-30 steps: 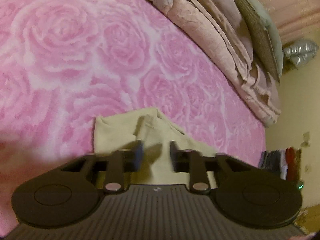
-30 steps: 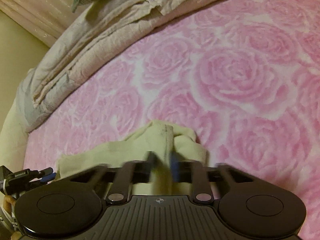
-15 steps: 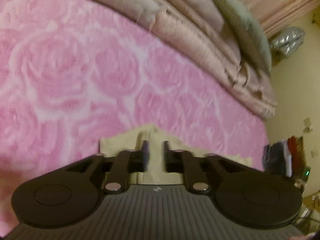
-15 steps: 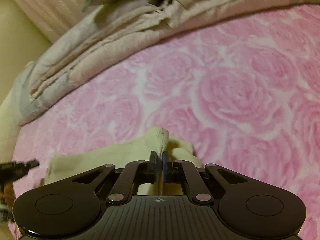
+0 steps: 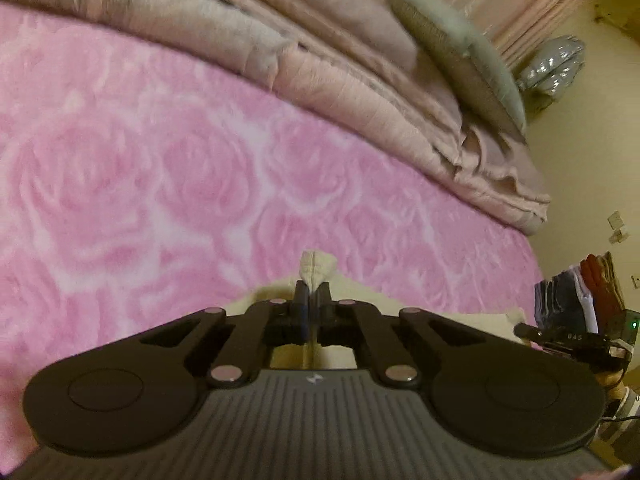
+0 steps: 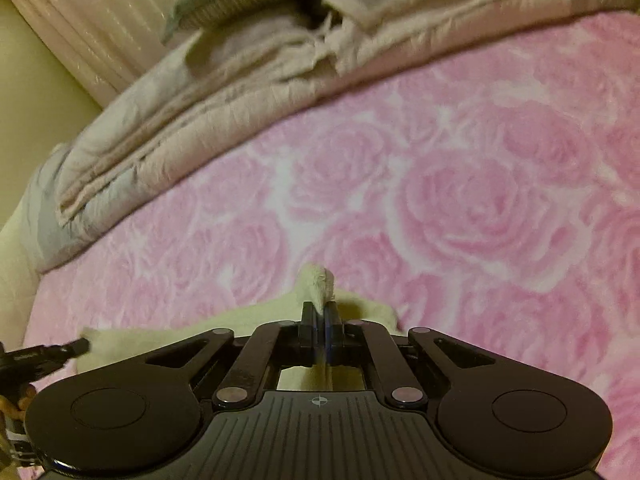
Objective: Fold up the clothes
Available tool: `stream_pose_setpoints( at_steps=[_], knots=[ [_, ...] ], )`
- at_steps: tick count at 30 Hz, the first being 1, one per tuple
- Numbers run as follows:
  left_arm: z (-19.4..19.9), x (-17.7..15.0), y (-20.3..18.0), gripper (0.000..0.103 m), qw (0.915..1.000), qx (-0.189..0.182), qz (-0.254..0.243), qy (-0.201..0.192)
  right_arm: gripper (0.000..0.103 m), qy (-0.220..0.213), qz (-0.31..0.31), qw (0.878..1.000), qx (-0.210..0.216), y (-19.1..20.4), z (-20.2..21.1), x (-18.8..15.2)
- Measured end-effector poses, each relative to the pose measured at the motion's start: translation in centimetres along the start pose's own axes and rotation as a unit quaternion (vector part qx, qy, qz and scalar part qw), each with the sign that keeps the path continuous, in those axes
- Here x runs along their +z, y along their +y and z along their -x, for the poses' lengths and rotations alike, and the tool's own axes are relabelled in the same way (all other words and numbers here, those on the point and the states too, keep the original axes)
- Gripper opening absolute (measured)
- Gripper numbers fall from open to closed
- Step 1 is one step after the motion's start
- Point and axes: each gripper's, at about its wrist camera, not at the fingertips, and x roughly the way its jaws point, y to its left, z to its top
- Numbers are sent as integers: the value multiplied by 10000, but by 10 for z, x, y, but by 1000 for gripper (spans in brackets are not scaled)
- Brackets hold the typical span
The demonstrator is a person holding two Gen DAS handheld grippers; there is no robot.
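A pale yellow garment [image 5: 316, 266] lies on the pink rose-patterned bed cover [image 5: 160, 184]. My left gripper [image 5: 313, 294] is shut on a pinched-up fold of it, which pokes out past the fingertips. In the right wrist view the same pale yellow garment [image 6: 318, 280] stretches leftward across the cover [image 6: 480, 200], and my right gripper [image 6: 320, 312] is shut on another bunched corner. Each gripper's tip shows at the edge of the other's view: the right one [image 5: 560, 338] and the left one [image 6: 48, 352]. Most of the garment is hidden under the gripper bodies.
A folded beige quilt [image 5: 340, 80] and a grey-green pillow [image 5: 452, 52] lie along the bed's far side. A yellow wall [image 5: 580, 128] and hanging clothes [image 5: 580, 292] are at the right. The quilt [image 6: 200, 92] also runs along the back in the right wrist view.
Both grippers went from open around the garment's edge to shut on pinched folds. The left gripper rose a little and rolled, so more of the quilt and pillow shows.
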Motion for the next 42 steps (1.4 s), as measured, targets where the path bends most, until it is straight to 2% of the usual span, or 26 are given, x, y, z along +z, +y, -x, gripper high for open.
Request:
stream_pose_setpoints(
  at_steps=[4,7,10,11,14,15,16,17,19,21,23,27,28,29,30,31,33,36,39,41,42],
  knots=[
    [-19,0,-1,1,9991,231,-288,219,2,-35,-37,9999,-137,-2,-2,1],
    [-36,-5,1,2,9983,424,-262,285,2,73,10,9991,-410,-1,-18,-2],
    [-39,-12,5,12,9970,721,-117,257,2,87,-136,9982,-572,-5,-26,-6],
    [-34,-14,6,12,9970,754,-16,198,3,100,-207,9980,-585,-5,-25,-6],
    [-6,-20,9,19,9958,851,321,80,38,13,-351,9971,-678,-2,-13,-6],
    [8,-24,11,19,9953,847,453,88,65,-75,-354,9967,-729,0,-4,-7],
    [20,-31,12,19,9949,829,562,117,70,-151,-321,9965,-757,3,7,-10],
    [34,-41,12,19,9945,770,687,198,70,-195,-298,9965,-755,5,18,-14],
    [60,-63,13,19,9928,653,936,361,69,-5,-406,9977,-550,6,40,-30],
    [86,-84,13,23,9902,548,1178,514,69,219,-555,9973,-419,6,60,-53],
    [98,-109,11,32,9873,534,1378,588,69,444,-670,9961,-370,6,78,-80],
    [96,-142,5,30,9836,577,1618,543,69,701,-917,9930,-264,-6,90,-125],
    [93,-146,3,24,9841,592,1598,497,63,719,-960,9925,-221,-6,90,-133],
    [89,-149,1,0,9856,585,1515,480,55,710,-1011,9922,-142,-6,87,-138],
    [86,-150,-1,1,9868,595,1425,492,34,711,-1048,9919,-108,-6,83,-139],
    [87,-150,-2,1,9876,617,1375,430,7,712,-1085,9915,-73,-6,80,-140],
    [94,-151,-3,1,9894,630,1291,221,6,566,-1080,9925,-47,-6,81,-138],
    [95,-158,3,1,9881,812,1282,249,6,296,-1009,9944,-90,-6,92,-133],
    [85,-163,2,4,9869,998,1142,550,6,655,-977,9926,-312,-9,83,-139],
    [87,-157,-9,16,9875,1173,868,598,7,805,-714,9933,-431,-1,81,-137],
    [90,-153,-13,19,9872,1260,758,611,22,858,-570,9934,-502,5,82,-135]
  ],
)
